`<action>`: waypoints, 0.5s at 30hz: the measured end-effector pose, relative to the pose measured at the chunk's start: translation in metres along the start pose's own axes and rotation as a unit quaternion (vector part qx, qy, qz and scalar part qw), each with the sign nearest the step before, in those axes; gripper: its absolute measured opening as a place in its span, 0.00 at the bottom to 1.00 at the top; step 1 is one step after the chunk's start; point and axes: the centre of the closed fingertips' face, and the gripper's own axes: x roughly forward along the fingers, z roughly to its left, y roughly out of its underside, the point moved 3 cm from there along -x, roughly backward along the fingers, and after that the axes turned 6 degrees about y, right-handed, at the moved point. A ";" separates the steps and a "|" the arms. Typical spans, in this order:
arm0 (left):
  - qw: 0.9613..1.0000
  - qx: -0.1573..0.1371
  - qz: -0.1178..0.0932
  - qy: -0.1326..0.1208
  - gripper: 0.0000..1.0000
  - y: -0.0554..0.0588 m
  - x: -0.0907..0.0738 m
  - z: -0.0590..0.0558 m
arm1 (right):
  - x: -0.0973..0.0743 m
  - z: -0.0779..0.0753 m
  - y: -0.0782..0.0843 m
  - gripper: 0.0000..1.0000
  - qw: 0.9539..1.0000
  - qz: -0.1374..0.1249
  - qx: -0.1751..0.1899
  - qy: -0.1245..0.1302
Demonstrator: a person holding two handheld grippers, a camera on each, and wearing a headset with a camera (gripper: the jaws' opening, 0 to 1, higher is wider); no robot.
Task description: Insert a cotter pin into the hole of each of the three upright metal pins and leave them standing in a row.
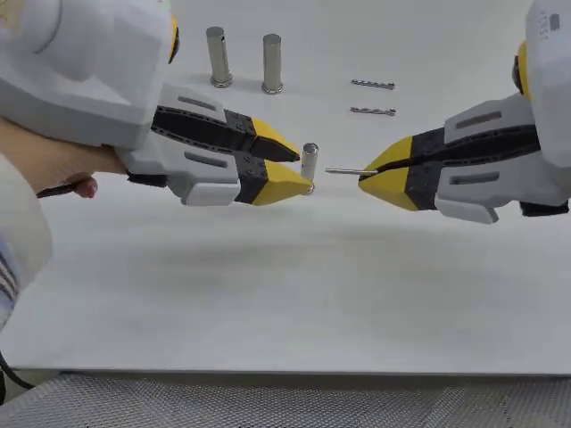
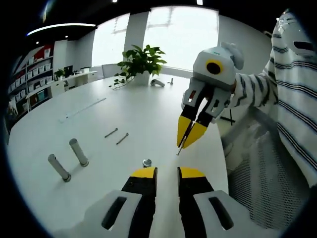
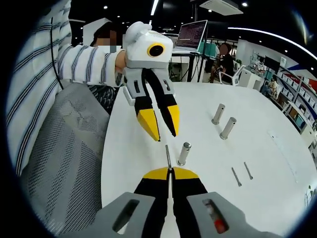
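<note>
On the white surface (image 1: 268, 285) a short, upright, silver cylindrical metal pin (image 1: 310, 160) (image 2: 146, 162) (image 3: 184, 152) stands nearest the person, between the two grey-and-black tools with yellow tips. The left claw (image 1: 301, 172) (image 2: 167, 172) (image 3: 166, 136) comes in from the left and is open, with a clear gap between its yellow tips. In the head view the tips sit just beside this metal pin, one higher and one lower. In the left gripper view the pin stands just ahead of the tips and a little to one side, not clamped. The right claw (image 1: 361, 178) (image 2: 184, 144) (image 3: 169, 171) is closed on a thin, straight, grey metal cotter pin (image 1: 343, 170) (image 3: 168, 156). The cotter pin sticks out forward from the pinched tips and lies roughly level. Its free end points toward the upper part of the metal pin and stops just short of it. Farther back on the surface stand two more silver cylindrical metal pins, one (image 1: 217, 55) (image 2: 58, 167) (image 3: 218, 113) beside the other (image 1: 272, 61) (image 2: 78, 151) (image 3: 229, 127), both upright on flared bases and well apart from the claws. To their right in the head view, two loose cotter pins lie flat and roughly parallel, one (image 1: 373, 85) (image 2: 111, 132) (image 3: 247, 170) behind the other (image 1: 373, 111) (image 2: 122, 138) (image 3: 237, 176).
</note>
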 end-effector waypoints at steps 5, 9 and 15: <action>0.999 -0.015 -0.017 -0.033 0.16 0.001 0.000 0.018 | 0.007 -0.015 0.007 0.00 1.000 0.008 0.005 0.008; 0.999 -0.006 -0.009 -0.048 0.19 0.001 0.002 0.024 | 0.013 -0.022 0.013 0.00 1.000 0.010 0.011 0.008; 0.999 0.006 0.004 -0.047 0.21 0.001 0.009 0.024 | 0.020 -0.029 0.017 0.00 1.000 0.012 0.009 0.008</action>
